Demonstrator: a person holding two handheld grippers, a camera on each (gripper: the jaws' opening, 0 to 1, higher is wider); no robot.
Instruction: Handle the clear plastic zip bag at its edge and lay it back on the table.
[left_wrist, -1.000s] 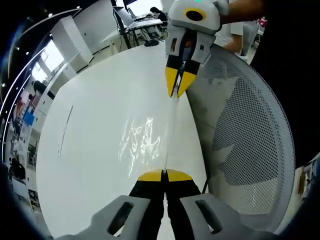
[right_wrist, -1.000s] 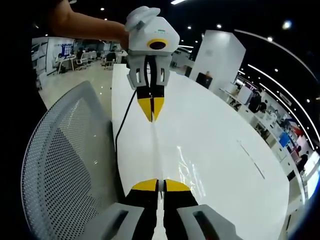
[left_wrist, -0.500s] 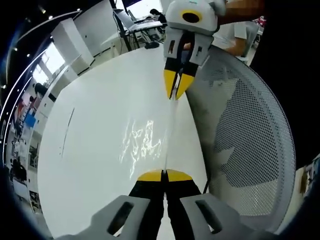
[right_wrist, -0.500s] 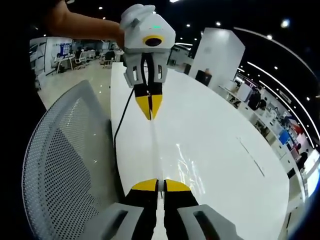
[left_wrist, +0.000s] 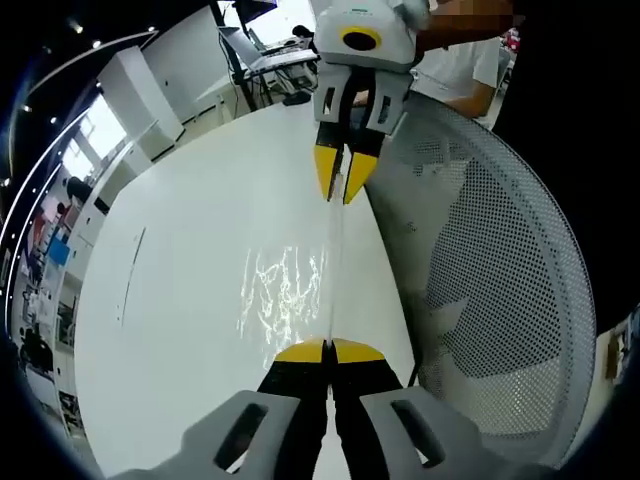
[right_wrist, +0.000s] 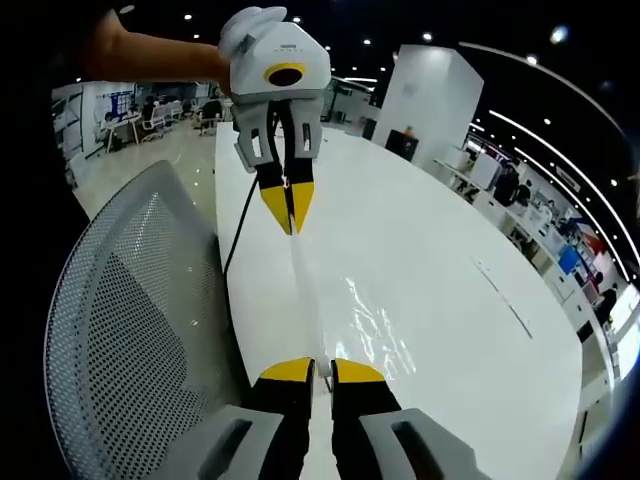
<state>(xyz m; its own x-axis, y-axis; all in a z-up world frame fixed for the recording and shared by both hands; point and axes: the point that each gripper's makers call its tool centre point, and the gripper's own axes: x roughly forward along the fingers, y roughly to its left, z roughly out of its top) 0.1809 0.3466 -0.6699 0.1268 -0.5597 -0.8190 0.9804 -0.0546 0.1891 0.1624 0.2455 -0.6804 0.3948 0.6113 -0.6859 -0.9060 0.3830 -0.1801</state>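
The clear plastic zip bag (left_wrist: 285, 295) hangs taut by one edge over the white table (left_wrist: 180, 250), its film glinting. My left gripper (left_wrist: 328, 350) is shut on the near end of that edge. My right gripper (left_wrist: 343, 192) faces it from the far end, its yellow tips pinched on the same edge. In the right gripper view the bag (right_wrist: 375, 325) runs from my right gripper (right_wrist: 322, 370), shut on it, up to the left gripper (right_wrist: 288, 218). Most of the film is too transparent to trace its outline.
A grey mesh chair back (left_wrist: 500, 270) stands close along the table's edge, also the chair (right_wrist: 120, 330). A black cable (right_wrist: 238, 250) drops along that edge. A person's arm (right_wrist: 150, 50) holds the far gripper. Desks and people fill the office behind.
The two grippers have drawn a little further apart along the bag's edge, and each sits higher in the other's view. Both still hold the bag.
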